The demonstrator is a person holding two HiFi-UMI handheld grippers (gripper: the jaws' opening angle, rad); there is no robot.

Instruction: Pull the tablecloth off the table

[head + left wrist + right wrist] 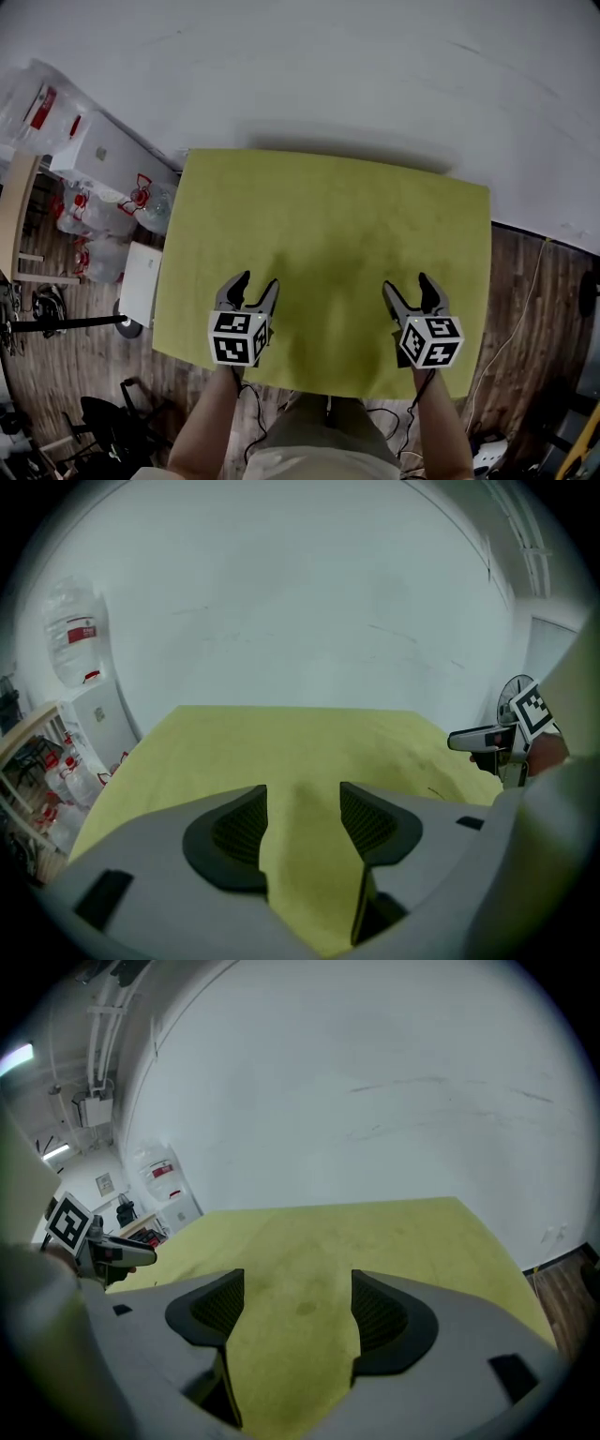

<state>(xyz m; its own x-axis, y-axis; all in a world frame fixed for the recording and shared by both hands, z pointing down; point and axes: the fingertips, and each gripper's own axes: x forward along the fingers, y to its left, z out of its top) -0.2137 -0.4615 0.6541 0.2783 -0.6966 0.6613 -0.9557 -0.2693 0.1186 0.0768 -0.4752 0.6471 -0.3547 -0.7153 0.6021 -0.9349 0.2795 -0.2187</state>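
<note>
A yellow-green tablecloth (pixel 328 244) covers the whole table and lies flat. My left gripper (pixel 255 284) hovers over the cloth's near left part, jaws apart with only cloth showing in the gap. My right gripper (pixel 410 283) is over the near right part, jaws spread as well and gripping nothing. In the left gripper view the cloth (pixel 281 752) stretches ahead between the dark pads (pixel 239 827), and the right gripper (pixel 483 738) shows at the right edge. The right gripper view has the cloth (pixel 337 1241) running to the wall, with the left gripper (pixel 117 1252) at its left.
A white wall rises behind the table. Left of the table stand a white cabinet (pixel 108 155), bagged bottles (pixel 141 202) and a wooden shelf (pixel 19 216). A water dispenser (pixel 75 639) stands by the wall. Wood floor (pixel 525 309) with a cable lies to the right.
</note>
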